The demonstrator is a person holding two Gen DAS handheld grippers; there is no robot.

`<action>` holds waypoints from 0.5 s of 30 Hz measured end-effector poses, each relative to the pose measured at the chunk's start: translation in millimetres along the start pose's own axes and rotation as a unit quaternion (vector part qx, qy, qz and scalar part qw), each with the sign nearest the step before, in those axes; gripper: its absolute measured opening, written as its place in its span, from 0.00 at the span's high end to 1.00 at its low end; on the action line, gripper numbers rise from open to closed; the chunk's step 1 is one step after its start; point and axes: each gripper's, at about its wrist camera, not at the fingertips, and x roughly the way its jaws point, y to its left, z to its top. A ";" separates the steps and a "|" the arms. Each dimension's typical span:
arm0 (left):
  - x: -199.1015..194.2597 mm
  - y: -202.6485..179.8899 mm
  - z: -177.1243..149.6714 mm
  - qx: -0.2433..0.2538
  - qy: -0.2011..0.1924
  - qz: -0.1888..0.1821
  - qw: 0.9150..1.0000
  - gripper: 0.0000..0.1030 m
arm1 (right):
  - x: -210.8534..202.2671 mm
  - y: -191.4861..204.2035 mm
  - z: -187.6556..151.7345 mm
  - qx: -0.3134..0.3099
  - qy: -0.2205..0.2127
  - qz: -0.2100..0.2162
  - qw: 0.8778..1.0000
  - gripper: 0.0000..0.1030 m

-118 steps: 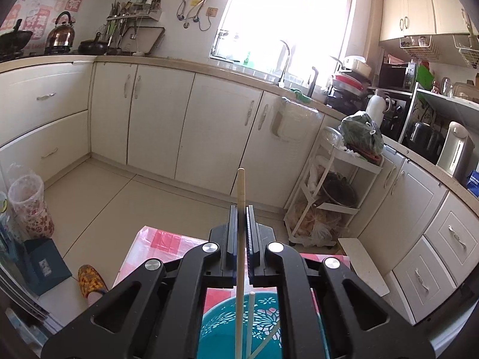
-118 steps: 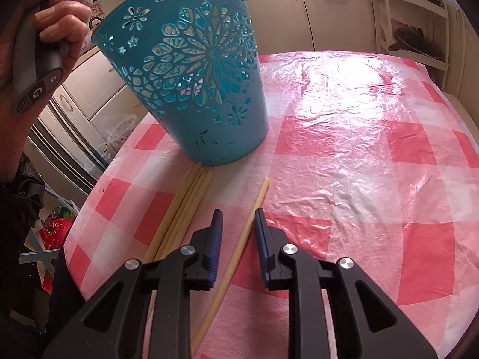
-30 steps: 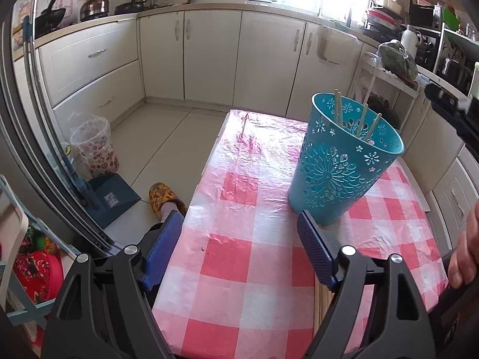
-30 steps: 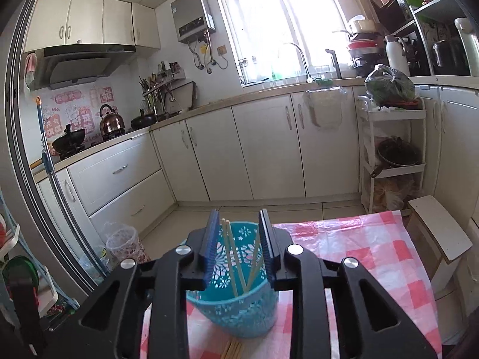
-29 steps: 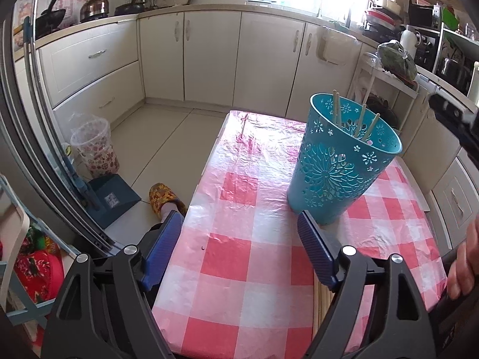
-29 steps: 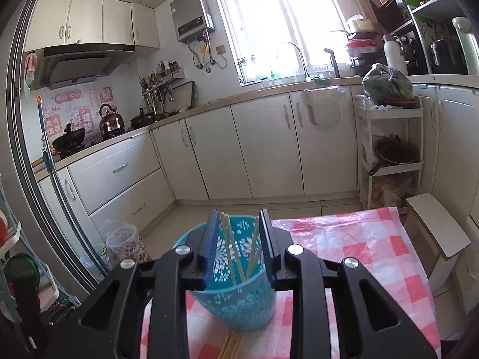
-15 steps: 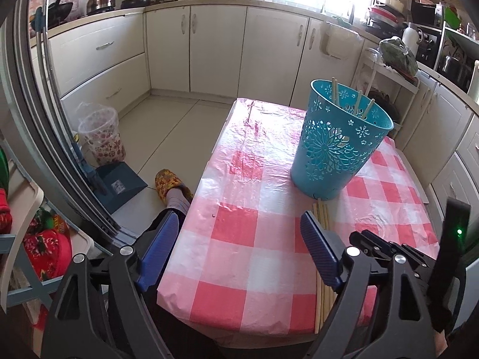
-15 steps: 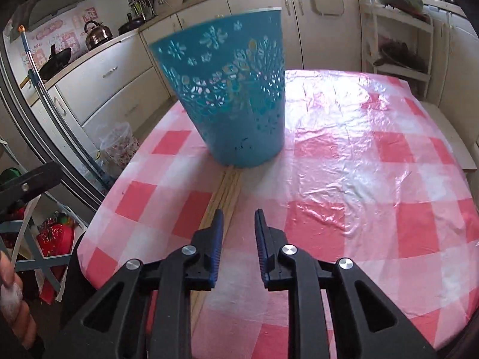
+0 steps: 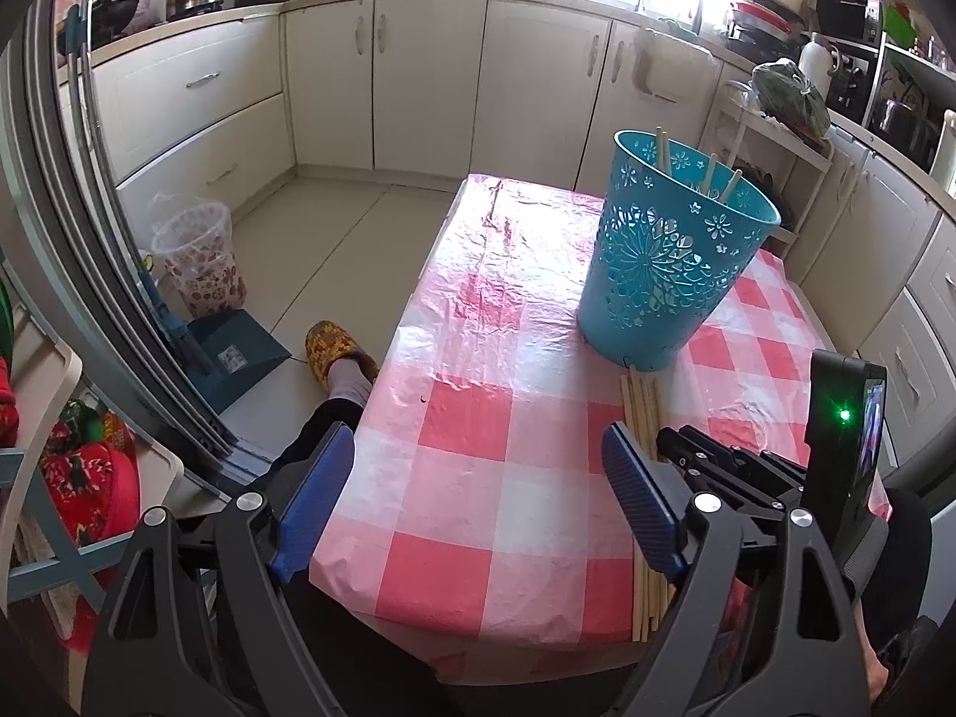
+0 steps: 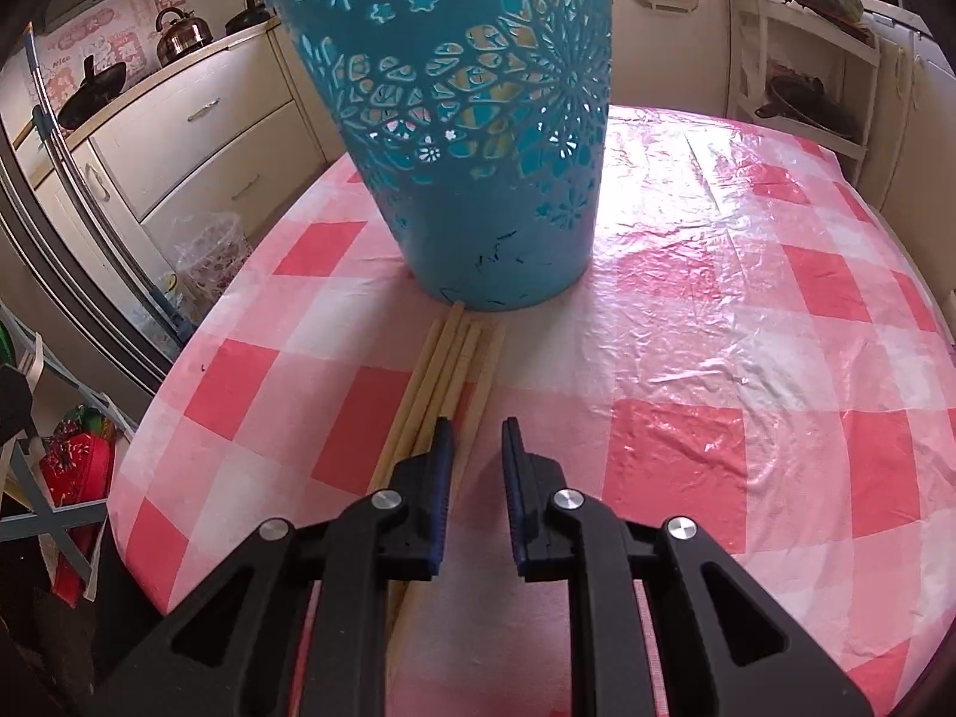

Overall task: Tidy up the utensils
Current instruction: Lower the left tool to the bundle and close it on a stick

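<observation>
Glossy checked tablecloth (image 10: 717, 275), slender wooden chopsticks (image 10: 454, 370)

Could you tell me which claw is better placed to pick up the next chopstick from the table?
Right: the right claw hangs open directly over the chopsticks on the table, while the left claw sits wide open, back at the table edge.
</observation>
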 end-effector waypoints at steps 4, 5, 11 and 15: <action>12.6 -8.2 -1.8 0.014 0.015 -0.007 1.000 0.21 | -2.4 -0.3 -0.7 -0.020 0.004 -0.008 1.000 0.90; 18.7 -12.4 -2.7 0.022 0.020 -0.007 1.000 0.21 | -3.7 -1.6 -1.5 -0.026 0.005 -0.011 1.000 0.90; 67.6 -39.2 -5.2 0.049 0.069 -0.020 0.996 0.21 | -17.5 -24.3 -11.4 -0.043 0.001 -0.027 0.999 0.90; 96.6 -57.5 -3.8 0.062 0.090 -0.020 0.994 0.21 | -21.0 -42.7 -15.1 -0.025 -0.007 -0.012 1.000 0.92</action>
